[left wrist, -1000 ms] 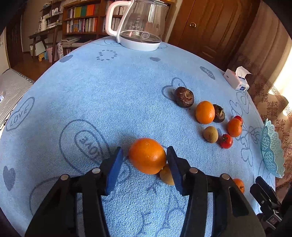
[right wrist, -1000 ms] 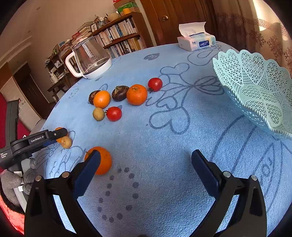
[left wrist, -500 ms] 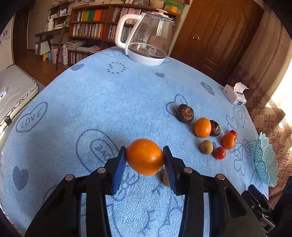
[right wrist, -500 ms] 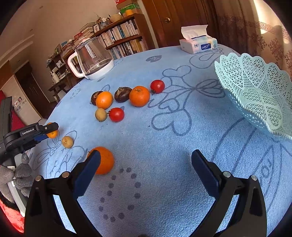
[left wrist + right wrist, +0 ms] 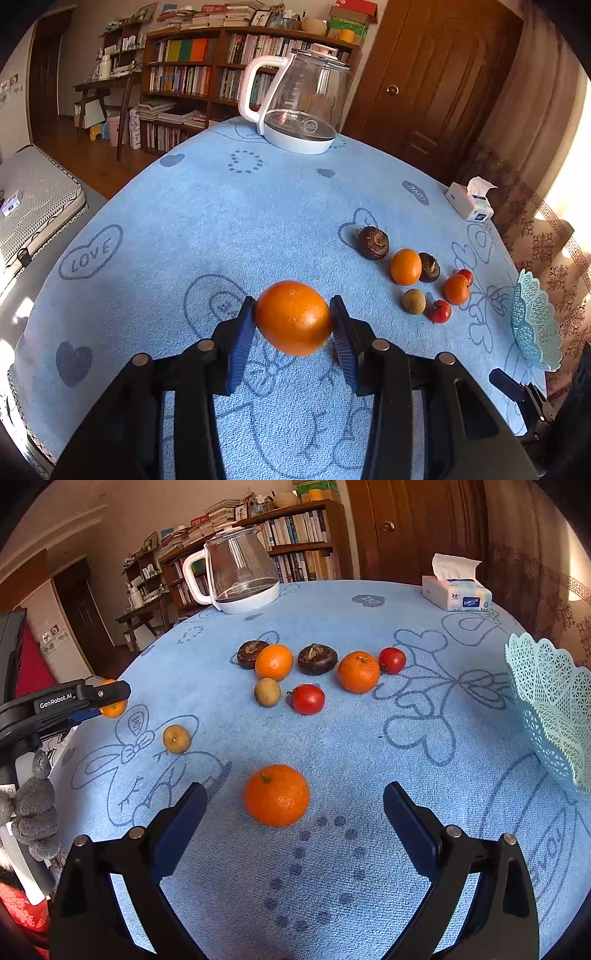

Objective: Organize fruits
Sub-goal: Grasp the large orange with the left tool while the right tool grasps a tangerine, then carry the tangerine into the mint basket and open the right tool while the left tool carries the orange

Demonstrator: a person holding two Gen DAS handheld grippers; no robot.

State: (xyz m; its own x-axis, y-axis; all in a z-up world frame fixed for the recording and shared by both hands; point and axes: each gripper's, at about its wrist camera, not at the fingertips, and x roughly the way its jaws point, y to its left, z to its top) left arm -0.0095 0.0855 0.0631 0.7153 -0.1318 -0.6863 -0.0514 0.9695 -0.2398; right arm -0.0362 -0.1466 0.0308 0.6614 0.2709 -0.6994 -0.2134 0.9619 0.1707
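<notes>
My left gripper [image 5: 293, 309] is shut on an orange [image 5: 293, 323] and holds it clear of the blue tablecloth [image 5: 221, 221]; the right wrist view shows this left gripper [image 5: 99, 698] at the left with that orange [image 5: 112, 709]. My right gripper [image 5: 295, 794] is closing. A second orange [image 5: 277, 795] lies on the cloth just ahead of its fingertips, between their lines, and the pads are apart from it. Farther back lies a cluster of fruit [image 5: 306, 668]: oranges, red tomatoes, dark brown fruits. A small yellowish fruit [image 5: 176, 738] lies alone. The pale green lattice basket [image 5: 554, 709] stands at the right.
A glass kettle with a white base [image 5: 240, 576] stands at the table's far side, and a tissue box [image 5: 456, 594] sits at the far right. A grey gloved hand [image 5: 35, 812] grips the left gripper's handle. The round table's edge curves away on the left.
The left gripper closed on the orange and lifted it off the cloth. The right gripper swung left, so the table orange now sits between its fingers, which have narrowed a little.
</notes>
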